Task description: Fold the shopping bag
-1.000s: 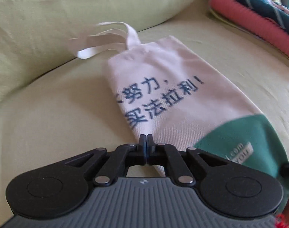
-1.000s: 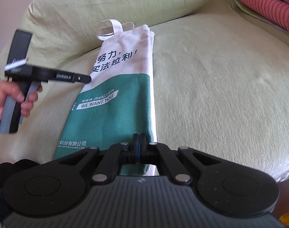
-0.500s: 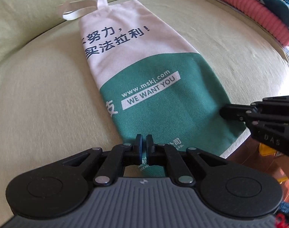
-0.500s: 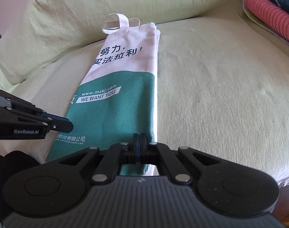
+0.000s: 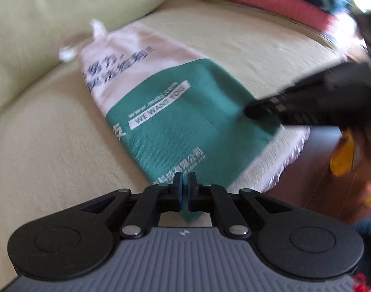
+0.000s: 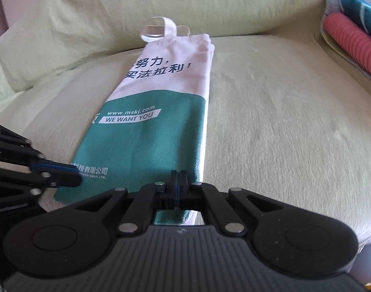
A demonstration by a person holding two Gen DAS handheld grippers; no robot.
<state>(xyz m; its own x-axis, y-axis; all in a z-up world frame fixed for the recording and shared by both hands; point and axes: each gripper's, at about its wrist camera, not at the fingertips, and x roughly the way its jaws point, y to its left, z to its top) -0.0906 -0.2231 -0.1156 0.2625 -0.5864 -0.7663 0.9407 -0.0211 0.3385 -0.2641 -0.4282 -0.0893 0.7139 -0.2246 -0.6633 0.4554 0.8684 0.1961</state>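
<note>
Since the shopping bag [image 6: 146,131] already lies as a long narrow strip on the sofa cushion [image 6: 282,121], handles [image 6: 164,28] far ahead of both claws, we bring both to its green bottom end. Our right gripper [image 6: 178,189] is pressed together with the near right corner pinched between its pads, we judge to anchor that end. Our left gripper [image 5: 184,192] is parting its jaws over the near left corner, pads not yet pressing cloth, likely to take a matching hold.
</note>
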